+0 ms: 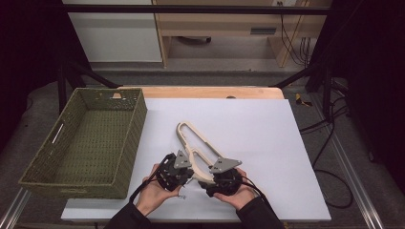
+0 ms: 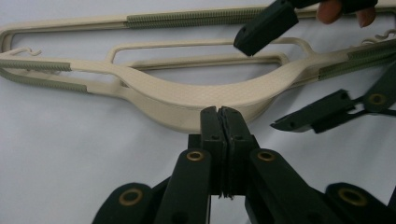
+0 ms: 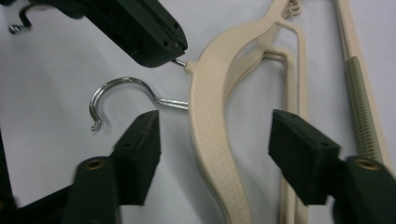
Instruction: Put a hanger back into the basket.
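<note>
Beyond the tongs, the desk [image 1: 267, 119] carried a white sheet; a grey floor [image 1: 215, 76], pale wooden furniture [image 1: 224, 28] and black cables [image 1: 291, 38] stood behind.

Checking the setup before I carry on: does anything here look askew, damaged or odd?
Nothing looks damaged or spilled. Two cream hangers lie stacked and slightly offset on the white board, each with its own metal hook. The woven basket overhangs the board's left edge, which seems deliberate.
</note>
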`<state>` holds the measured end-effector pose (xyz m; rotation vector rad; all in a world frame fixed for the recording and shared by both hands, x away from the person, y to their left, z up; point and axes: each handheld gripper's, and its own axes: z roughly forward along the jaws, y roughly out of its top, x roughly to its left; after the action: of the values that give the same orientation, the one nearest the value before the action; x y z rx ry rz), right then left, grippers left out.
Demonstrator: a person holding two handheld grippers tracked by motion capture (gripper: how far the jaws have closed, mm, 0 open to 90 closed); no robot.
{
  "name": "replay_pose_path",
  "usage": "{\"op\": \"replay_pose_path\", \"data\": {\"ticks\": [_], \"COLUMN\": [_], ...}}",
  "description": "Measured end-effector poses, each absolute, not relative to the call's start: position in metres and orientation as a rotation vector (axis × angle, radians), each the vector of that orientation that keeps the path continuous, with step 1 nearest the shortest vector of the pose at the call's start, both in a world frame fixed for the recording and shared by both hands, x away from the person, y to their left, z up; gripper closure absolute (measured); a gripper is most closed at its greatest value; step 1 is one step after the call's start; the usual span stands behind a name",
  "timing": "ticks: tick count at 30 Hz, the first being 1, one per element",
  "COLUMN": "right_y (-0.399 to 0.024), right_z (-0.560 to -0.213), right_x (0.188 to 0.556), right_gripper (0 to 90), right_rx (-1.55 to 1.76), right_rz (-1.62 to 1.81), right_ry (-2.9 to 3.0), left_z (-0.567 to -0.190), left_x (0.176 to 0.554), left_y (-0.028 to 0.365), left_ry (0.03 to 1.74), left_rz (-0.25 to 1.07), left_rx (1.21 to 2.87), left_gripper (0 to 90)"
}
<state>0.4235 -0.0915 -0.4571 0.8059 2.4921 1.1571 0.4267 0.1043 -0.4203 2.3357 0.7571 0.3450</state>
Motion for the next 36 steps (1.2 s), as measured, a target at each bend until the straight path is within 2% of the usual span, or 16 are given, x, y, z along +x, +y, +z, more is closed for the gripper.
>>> {"op": "replay_pose_path", "data": {"ticks": [1, 2, 4, 6, 10, 16, 20, 21, 22, 23, 24, 29, 31, 36], "right_y": [-0.089, -0.089, -0.085, -0.084, -0.082, -0.084, -0.086, -0.087, -0.09, -0.09, -0.094, -0.104, -0.111, -0.122], "right_z": [-0.457, -0.457, -0.459, -0.46, -0.461, -0.458, -0.457, -0.456, -0.453, -0.453, -0.45, -0.442, -0.437, -0.429], "right_x": [0.423, 0.423, 0.424, 0.425, 0.425, 0.424, 0.424, 0.423, 0.423, 0.423, 0.423, 0.424, 0.424, 0.426], "right_gripper": [47.4, 47.4, 54.7, 57.1, 68.7, 70.5, 71.2, 71.5, 72.1, 72.1, 73.4, 76.0, 76.6, 77.9], "right_rx": [0.797, 0.797, 0.78, 0.771, 0.762, 0.723, 0.699, 0.7, 0.691, 0.691, 0.691, 0.716, 0.724, 0.748], "right_rz": [1.13, 1.13, 1.086, 1.066, 1.036, 1.042, 1.048, 1.045, 1.064, 1.064, 1.083, 1.134, 1.148, 1.166], "right_ry": [2.503, 2.503, 2.531, 2.539, 2.531, 2.522, 2.525, 2.52, 2.512, 2.512, 2.499, 2.456, 2.445, 2.407], "left_z": [-0.42, -0.42, -0.42, -0.42, -0.42, -0.416, -0.402, -0.397, -0.392, -0.387, -0.377, -0.362, -0.358, -0.357], "left_x": [0.426, 0.426, 0.426, 0.425, 0.425, 0.425, 0.423, 0.422, 0.421, 0.42, 0.419, 0.418, 0.418, 0.419], "left_y": [0.104, 0.104, 0.104, 0.103, 0.103, 0.108, 0.119, 0.123, 0.128, 0.133, 0.143, 0.166, 0.177, 0.192], "left_ry": [0.753, 0.75, 0.749, 0.753, 0.751, 0.744, 0.748, 0.747, 0.744, 0.745, 0.748, 0.746, 0.753, 0.769], "left_rz": [0.351, 0.354, 0.358, 0.362, 0.365, 0.338, 0.37, 0.379, 0.378, 0.382, 0.398, 0.42, 0.429, 0.446], "left_rx": [2.338, 2.34, 2.341, 2.343, 2.347, 2.307, 2.206, 2.172, 2.139, 2.105, 2.048, 1.944, 1.904, 1.863], "left_gripper": [88.4, 88.4, 88.4, 88.4, 88.3, 86.2, 69.1, 63.1, 52.6, 52.6, 43.4, 31.7, 23.4, 17.3]}}
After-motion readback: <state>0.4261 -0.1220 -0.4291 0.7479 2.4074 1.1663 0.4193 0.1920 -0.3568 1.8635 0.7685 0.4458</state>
